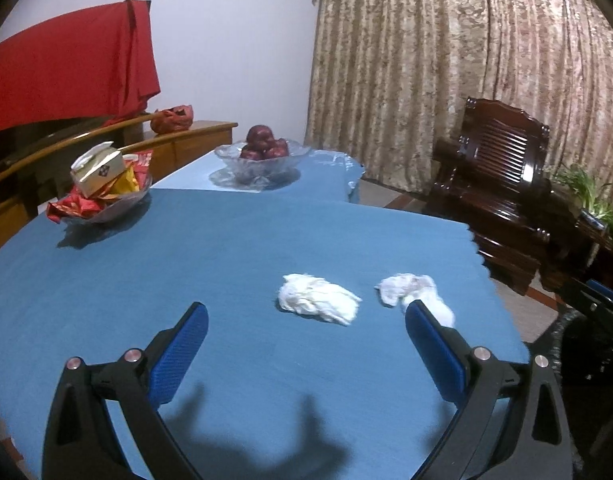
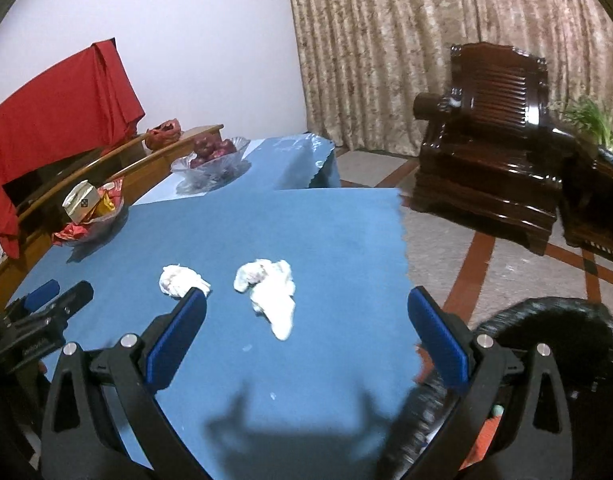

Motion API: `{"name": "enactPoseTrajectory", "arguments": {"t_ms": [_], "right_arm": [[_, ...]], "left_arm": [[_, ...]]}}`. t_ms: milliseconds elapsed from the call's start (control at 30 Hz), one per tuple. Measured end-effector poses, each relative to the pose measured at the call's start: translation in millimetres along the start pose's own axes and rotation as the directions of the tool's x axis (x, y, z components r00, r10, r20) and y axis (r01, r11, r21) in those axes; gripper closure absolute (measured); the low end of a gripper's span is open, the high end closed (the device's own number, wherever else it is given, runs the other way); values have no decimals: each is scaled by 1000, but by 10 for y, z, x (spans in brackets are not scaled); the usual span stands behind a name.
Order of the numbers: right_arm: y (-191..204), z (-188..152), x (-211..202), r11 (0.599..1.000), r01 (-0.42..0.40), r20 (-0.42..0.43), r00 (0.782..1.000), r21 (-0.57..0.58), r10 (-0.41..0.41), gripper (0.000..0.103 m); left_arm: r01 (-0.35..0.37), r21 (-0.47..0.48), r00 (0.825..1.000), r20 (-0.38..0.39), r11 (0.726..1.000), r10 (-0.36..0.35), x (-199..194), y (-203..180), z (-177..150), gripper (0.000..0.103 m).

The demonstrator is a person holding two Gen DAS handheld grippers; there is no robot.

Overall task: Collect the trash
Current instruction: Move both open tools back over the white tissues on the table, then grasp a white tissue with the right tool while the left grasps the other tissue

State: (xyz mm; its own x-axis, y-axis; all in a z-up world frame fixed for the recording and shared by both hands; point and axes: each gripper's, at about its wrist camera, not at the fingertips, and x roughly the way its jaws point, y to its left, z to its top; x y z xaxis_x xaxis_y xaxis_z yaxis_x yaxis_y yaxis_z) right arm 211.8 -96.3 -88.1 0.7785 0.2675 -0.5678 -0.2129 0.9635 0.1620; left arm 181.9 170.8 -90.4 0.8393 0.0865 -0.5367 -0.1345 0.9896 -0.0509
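Note:
Two crumpled white tissues lie on the blue tablecloth (image 1: 226, 264). In the left wrist view the left tissue (image 1: 316, 298) lies just ahead of my left gripper (image 1: 306, 310), between its spread fingers and untouched. The right tissue (image 1: 410, 288) is partly hidden behind the right fingertip (image 1: 420, 312). In the right wrist view the longer right tissue (image 2: 272, 298) lies ahead of my right gripper (image 2: 306, 296), which is open and holds nothing. The left tissue (image 2: 180, 280) sits by its left fingertip (image 2: 194, 300). My left gripper (image 2: 46, 304) shows at the left edge.
A glass bowl of red apples (image 1: 262, 152) and a glass dish of snack packets (image 1: 102, 192) stand at the back of the table. The table edge (image 2: 404, 248) drops to tiled floor. A dark wooden armchair (image 2: 490, 128) stands beyond it. A black-lined bin (image 2: 546, 332) sits low on the right.

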Motion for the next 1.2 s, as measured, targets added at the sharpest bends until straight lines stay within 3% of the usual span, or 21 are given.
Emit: {"name": "enactPoseTrajectory", "arguments": {"t_ms": [400, 633, 700, 833, 933, 1033, 1100, 1200], "right_arm": [[305, -81, 1056, 999, 16, -108, 994, -33, -19, 5], [347, -167, 1445, 999, 28, -164, 986, -46, -36, 7], [364, -175, 1511, 998, 25, -177, 984, -51, -33, 20], [386, -209, 1651, 998, 12, -213, 977, -55, -24, 28], [398, -256, 1739, 999, -13, -254, 967, -51, 0, 43], [394, -299, 1794, 999, -30, -286, 958, -41, 18, 59], [369, -290, 1789, 998, -52, -287, 957, -23, 43, 79], [352, -273, 1773, 997, -72, -285, 957, -20, 63, 92]], "left_arm": [[-28, -16, 999, -45, 999, 27, 580, 255, 12, 6], [-35, -21, 997, -67, 999, 33, 796, 315, -27, 6], [-36, -22, 997, -74, 999, 34, 847, 325, -40, 6], [-30, -20, 996, -80, 999, 28, 922, 317, -39, 6], [-21, -20, 996, -88, 1000, 19, 985, 289, -34, 6], [-13, -14, 996, -93, 1000, 11, 1040, 238, -33, 6], [-3, -9, 995, -100, 1000, 2, 1087, 189, -31, 6], [12, -5, 994, -112, 1000, -12, 1157, 112, -21, 6]]}}
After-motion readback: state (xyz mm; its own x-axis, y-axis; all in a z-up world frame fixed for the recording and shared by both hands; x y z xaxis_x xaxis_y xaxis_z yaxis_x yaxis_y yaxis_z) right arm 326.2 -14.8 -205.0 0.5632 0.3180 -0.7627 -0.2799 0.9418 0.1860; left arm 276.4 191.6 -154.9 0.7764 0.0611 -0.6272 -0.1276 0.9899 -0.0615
